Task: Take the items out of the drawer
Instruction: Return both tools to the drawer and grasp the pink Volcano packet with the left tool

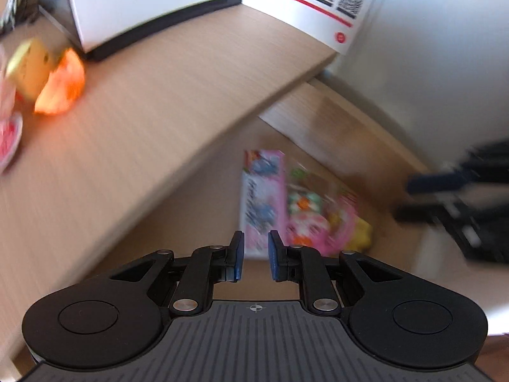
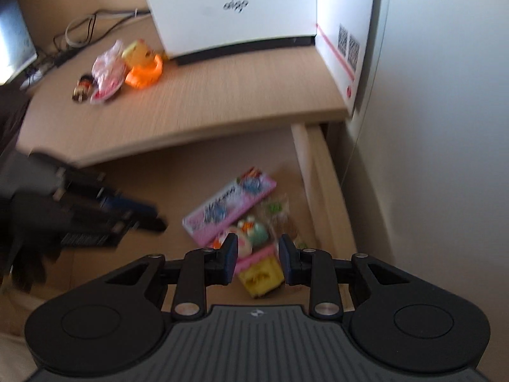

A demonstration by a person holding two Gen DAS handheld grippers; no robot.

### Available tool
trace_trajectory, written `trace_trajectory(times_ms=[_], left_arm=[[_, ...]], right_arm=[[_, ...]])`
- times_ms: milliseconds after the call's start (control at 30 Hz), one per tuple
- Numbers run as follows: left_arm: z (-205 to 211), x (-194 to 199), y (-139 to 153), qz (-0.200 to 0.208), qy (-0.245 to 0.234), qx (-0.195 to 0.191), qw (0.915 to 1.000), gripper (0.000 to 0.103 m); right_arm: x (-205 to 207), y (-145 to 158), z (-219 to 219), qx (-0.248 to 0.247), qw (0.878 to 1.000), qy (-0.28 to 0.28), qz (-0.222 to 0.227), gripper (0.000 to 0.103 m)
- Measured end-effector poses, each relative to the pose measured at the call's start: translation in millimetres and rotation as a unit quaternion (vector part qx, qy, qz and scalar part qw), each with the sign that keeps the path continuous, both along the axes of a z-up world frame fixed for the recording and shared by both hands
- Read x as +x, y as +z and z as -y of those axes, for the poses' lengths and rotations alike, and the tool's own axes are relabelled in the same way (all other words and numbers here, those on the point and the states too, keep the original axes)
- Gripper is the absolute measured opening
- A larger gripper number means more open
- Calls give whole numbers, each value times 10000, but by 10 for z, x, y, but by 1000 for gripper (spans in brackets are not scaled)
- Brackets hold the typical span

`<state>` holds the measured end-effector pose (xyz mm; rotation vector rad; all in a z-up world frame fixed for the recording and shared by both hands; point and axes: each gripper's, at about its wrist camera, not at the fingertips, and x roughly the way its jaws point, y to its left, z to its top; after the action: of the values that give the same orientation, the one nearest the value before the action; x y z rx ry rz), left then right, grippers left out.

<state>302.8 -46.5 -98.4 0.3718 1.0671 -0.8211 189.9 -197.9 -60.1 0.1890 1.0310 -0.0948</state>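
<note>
The step in hand looks like a reach into the open drawer for the next item, and the right gripper is the better placed of the two: it hovers over the heap with its jaws parted and nothing between them, a yellow and pink toy showing just beyond and below its fingertips. To do this well it should drop straight down, straddle that one toy only, and close before lifting, since the items lie touching one another and a slanted approach could drag a neighbour along. The drawer's side wall runs close on the gripper's right, so the outer finger needs room there. The left gripper is also released and empty, its blue pads a narrow gap apart, pointing at the same heap from the far side; it should hold off so the two do not meet. Ahead of the right gripper lies a flat pink box with blue cartoon print, set diagonally, and beside it a small round white and green figure and a clear packet. Both views are blurred, so finer detail cannot be told. Further ahead, on the desk, an orange toy and other small things sit together.
</note>
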Motion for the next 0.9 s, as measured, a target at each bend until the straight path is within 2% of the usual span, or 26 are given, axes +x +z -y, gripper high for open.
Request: trace_trajectory(times_ms=[100,200,367,900], left_arm=[[203,54,-72,240,-73,121,9996,17],[375,78,-186,204,-219,181,9994,18],[548,67,-447,248,-270,626,9974,19],[721,229,-550,313,-170,274,9990,18]], right_arm=[[-50,-37,-55,59,10000,35,-40,27],[-107,-66,-85,110,9999,55,-82,27],[-182,-111,-105,109,9998,61,-135,27],[-250,-91,-19,113,9999,67,-80,28]])
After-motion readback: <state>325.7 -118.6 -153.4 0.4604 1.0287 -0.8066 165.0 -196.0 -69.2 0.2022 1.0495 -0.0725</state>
